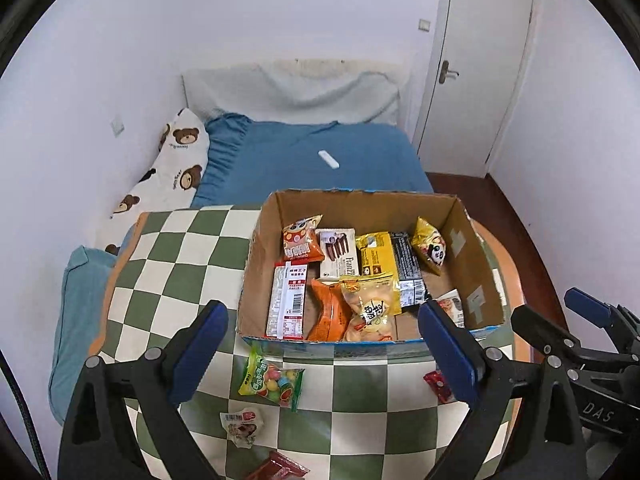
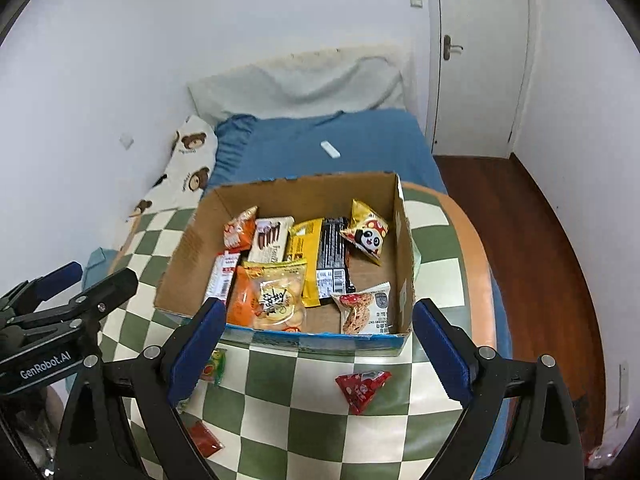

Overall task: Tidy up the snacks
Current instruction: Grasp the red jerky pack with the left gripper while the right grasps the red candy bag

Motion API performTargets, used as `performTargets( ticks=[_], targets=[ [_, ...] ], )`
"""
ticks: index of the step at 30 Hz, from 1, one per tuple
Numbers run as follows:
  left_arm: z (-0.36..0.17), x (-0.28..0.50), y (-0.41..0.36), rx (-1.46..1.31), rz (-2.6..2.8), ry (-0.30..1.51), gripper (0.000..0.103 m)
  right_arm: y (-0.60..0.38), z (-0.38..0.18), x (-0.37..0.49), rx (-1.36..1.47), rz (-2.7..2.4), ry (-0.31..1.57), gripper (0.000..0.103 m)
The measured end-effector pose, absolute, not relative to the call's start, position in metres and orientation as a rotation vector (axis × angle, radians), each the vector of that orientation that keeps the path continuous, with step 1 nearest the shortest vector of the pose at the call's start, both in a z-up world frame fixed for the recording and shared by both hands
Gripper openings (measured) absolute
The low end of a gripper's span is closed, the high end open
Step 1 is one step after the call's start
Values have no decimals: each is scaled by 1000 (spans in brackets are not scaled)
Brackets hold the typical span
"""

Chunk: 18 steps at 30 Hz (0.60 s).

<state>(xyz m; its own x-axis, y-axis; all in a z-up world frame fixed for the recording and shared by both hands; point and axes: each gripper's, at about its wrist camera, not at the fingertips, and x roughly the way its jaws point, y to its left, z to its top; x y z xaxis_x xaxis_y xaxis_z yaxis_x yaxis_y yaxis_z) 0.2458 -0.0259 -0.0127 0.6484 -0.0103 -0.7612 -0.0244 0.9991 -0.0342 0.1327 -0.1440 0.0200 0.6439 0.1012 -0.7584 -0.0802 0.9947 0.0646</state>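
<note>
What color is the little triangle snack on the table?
Red triangle snack, clearest in the right wrist view.

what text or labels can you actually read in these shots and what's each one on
"GenRobot.AI": on the body of the left hand-held gripper, seen from the right wrist view.
"DAS": on the body of the right hand-held gripper, seen from the left wrist view.
"Franzz": partly visible on the white wafer pack in the cardboard box.
Print on the other snack packs is too small or blurred to read.
</note>
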Motion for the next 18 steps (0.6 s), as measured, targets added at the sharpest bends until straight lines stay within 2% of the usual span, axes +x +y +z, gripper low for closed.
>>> performTargets(
  ticks=[7, 8, 9, 10, 18],
  targets=[
    [-21, 232, -22, -92, 28, 884, 97, -159, 17, 118, 92, 123, 871, 95],
    [-27, 230, -19, -110, 34, 904, 97, -165, 10, 117, 109, 124, 885, 91],
    [-37, 229, -15, -128, 43, 932, 97, -169, 3, 118, 118, 130, 899, 74],
    [-47, 229, -11, -147, 54, 960, 97, -174, -5, 119, 123, 129, 919, 63],
    [-148, 211, 32, -319, 176, 1218, 97, -227, -122, 148, 331, 43, 1175, 64]
  ],
)
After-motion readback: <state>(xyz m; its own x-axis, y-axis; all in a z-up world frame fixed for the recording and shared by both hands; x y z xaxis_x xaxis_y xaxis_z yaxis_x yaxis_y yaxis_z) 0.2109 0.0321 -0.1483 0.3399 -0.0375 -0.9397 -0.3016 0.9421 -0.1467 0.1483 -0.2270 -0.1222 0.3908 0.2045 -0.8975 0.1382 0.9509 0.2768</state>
